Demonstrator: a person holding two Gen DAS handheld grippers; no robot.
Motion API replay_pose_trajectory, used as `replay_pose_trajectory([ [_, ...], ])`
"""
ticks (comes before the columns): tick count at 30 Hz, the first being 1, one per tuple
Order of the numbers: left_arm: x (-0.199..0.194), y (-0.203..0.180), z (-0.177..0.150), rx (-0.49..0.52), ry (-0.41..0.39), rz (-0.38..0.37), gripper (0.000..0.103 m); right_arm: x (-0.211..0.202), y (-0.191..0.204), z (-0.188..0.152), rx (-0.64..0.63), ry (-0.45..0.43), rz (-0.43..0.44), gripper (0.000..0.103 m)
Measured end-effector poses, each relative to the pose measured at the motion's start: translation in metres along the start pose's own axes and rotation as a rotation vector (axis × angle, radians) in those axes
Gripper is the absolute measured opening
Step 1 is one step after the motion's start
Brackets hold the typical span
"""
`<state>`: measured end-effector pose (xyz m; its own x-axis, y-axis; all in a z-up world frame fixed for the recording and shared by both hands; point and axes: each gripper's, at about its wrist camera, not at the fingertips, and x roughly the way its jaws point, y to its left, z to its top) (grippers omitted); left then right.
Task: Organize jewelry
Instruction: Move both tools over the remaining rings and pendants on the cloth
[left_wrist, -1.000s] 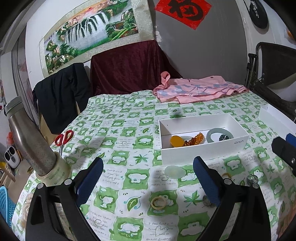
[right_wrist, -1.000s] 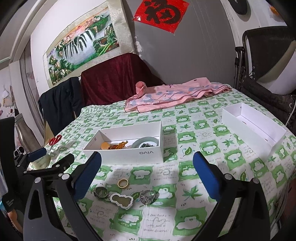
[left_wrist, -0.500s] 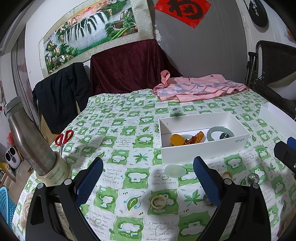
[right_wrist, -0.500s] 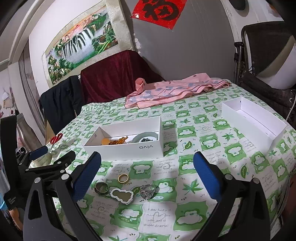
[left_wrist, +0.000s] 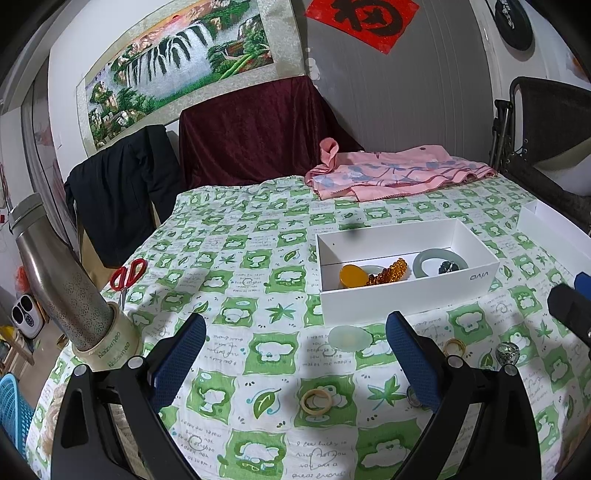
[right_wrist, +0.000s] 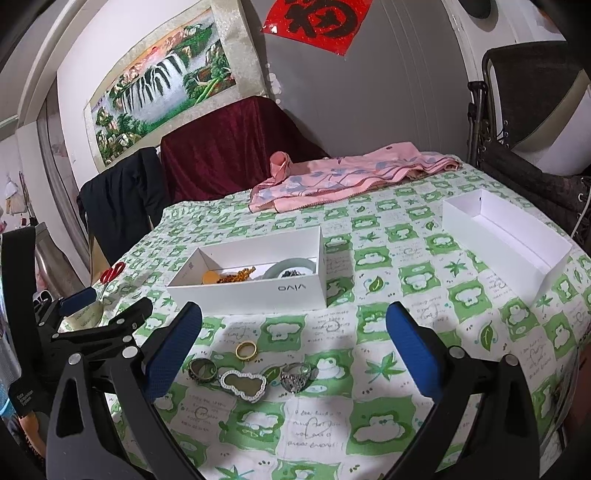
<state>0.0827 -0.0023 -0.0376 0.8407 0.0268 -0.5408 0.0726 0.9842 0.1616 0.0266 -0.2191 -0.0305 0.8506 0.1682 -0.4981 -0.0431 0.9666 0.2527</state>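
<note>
Both my left fingers (left_wrist: 295, 350) and my right fingers (right_wrist: 295, 338) are spread wide apart, holding nothing, above the counter (right_wrist: 388, 369). The white box (right_wrist: 255, 288) holds an amber stone, beads and a jade bangle (left_wrist: 437, 260). Just before that box lie a gold ring (right_wrist: 246, 349), a gourd pendant (right_wrist: 243, 384) and a silver ring (right_wrist: 295, 376).
</note>
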Motion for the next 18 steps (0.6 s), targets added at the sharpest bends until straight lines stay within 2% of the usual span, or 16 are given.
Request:
replay_pose_trajectory([
  [18, -0.002, 0.004, -0.014, 0.010, 0.026, -0.002, 0.097, -0.001, 0.001, -0.008, -0.018, 0.033, -0.014, 0.095],
])
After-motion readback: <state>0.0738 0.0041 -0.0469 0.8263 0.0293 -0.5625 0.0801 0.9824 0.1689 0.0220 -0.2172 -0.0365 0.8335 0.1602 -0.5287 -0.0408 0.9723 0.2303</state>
